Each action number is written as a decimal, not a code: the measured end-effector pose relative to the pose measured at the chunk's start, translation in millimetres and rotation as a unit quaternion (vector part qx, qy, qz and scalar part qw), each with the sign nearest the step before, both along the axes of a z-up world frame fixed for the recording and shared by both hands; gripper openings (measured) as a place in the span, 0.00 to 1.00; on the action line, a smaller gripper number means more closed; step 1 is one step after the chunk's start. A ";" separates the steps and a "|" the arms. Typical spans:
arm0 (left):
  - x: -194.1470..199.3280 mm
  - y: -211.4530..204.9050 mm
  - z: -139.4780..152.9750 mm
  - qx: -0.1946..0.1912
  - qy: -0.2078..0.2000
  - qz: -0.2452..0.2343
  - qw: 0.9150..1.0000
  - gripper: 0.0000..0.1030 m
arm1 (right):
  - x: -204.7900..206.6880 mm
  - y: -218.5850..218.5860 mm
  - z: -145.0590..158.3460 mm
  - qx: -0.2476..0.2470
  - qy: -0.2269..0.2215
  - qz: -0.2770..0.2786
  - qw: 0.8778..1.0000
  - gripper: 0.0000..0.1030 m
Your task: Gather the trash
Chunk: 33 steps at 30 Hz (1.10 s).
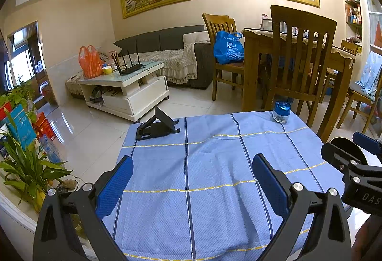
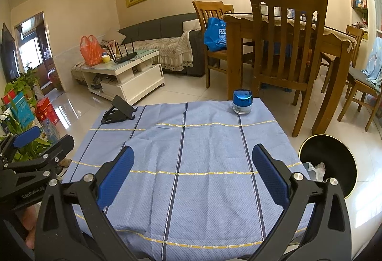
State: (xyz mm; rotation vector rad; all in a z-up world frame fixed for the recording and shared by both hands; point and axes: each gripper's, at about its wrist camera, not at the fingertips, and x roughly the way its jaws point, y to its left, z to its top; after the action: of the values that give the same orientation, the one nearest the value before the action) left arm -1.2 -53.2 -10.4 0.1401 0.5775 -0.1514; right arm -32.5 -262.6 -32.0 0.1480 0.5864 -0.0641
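A black trash bin (image 2: 334,160) with a gold rim stands on the floor right of the table; crumpled pale trash (image 2: 316,170) lies inside it. The bin's rim also shows in the left wrist view (image 1: 346,144) behind the right gripper. My left gripper (image 1: 191,179) is open and empty above the blue cloth (image 1: 203,165). My right gripper (image 2: 191,170) is open and empty above the same cloth (image 2: 186,153). No loose trash shows on the cloth.
A black phone stand (image 2: 118,111) sits at the far left of the cloth and a blue-lidded jar (image 2: 242,102) at the far right. A wooden chair (image 2: 284,46) and dining table stand beyond. Plants and boxes (image 1: 21,141) are at the left.
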 end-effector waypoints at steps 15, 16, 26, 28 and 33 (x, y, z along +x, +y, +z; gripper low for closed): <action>-0.6 1.7 -1.9 -0.009 0.007 -0.004 1.000 0.94 | -0.4 1.3 1.0 0.002 0.002 -0.001 1.000 0.95; -0.5 1.8 -1.5 -0.009 0.005 -0.002 1.000 0.94 | -0.2 0.7 0.4 0.002 0.001 -0.001 1.000 0.95; -9.8 -1.8 5.6 0.010 -0.045 0.034 0.998 0.94 | -0.5 -0.2 1.1 0.004 0.002 0.000 1.000 0.95; -5.3 -3.4 5.8 0.007 -0.032 0.021 0.999 0.94 | -1.6 1.1 1.6 0.004 0.002 -0.001 1.000 0.95; 1.4 -1.8 1.6 0.006 -0.017 0.014 1.000 0.94 | -1.7 0.2 1.9 0.004 0.003 0.000 1.000 0.95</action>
State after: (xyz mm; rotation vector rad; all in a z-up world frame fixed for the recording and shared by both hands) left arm 0.2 -55.0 -8.8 0.1466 0.5474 -0.1178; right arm -34.3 -262.4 -30.1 0.1554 0.5918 -0.0618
